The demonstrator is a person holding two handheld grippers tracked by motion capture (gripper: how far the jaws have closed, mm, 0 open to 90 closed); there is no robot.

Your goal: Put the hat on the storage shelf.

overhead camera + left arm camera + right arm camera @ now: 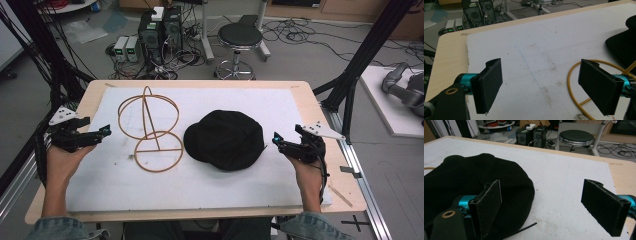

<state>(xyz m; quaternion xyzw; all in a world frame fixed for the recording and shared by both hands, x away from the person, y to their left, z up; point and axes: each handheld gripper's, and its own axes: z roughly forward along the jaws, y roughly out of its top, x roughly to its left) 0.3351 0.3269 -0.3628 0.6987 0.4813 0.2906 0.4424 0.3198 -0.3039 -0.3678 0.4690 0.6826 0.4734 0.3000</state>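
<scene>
Near the table's middle lies a black cap [225, 140], crown up on the white mat [280, 105], touching nothing but the mat. Just beside it, toward the left edge, stands a wire stand [150, 127]: a ring base, an upright rod and crossed hoops. Left gripper [106, 131] hovers at the left edge, jaws spread wide and empty. Right gripper [276, 139] hovers near the right edge, just beside the cap's rim, jaws likewise spread, gripping nothing.
</scene>
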